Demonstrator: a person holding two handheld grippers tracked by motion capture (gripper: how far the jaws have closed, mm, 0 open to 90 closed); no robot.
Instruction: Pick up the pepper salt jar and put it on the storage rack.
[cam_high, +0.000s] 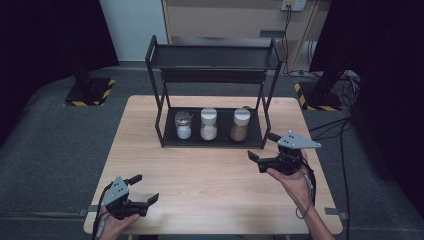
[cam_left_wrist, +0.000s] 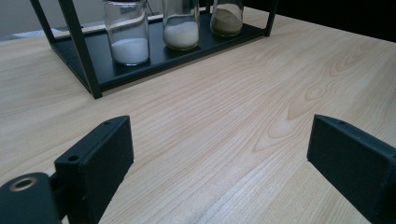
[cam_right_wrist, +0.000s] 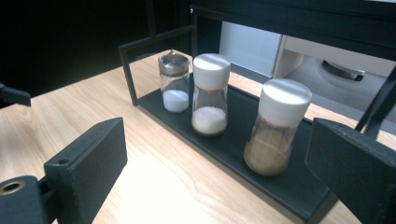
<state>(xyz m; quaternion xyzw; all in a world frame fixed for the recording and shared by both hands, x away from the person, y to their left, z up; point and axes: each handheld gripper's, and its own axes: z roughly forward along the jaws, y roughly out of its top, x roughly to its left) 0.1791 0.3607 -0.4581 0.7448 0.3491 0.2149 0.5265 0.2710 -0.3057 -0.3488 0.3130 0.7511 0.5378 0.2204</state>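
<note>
On the desk (cam_high: 210, 170), at its far side, a black rack (cam_high: 212, 75) stands with three jars in a row on its bottom shelf: a metal-capped jar (cam_high: 183, 125) with white powder, a middle jar (cam_high: 208, 124) with pale grains under a white cap, and the brown jar (cam_high: 240, 125), also white-capped, nearest the right-hand post. The jars stand apart from one another, upright, which leaves room for fingers to slip either side. The right gripper (cam_high: 263, 147) hovers just in front of the rack's right corner, fingers (cam_right_wrist: 86, 161) spread wide and empty, and in the right gripper view they frame the brown jar (cam_right_wrist: 275, 126) and point toward it; my guess is that jar is the one about to be taken. The left gripper (cam_high: 145, 189) sits low by the near left corner of the desk, well away from the rack, fingers (cam_left_wrist: 95, 158) wide apart too, with bare wood between them. It looks parked, waiting its turn.
</note>
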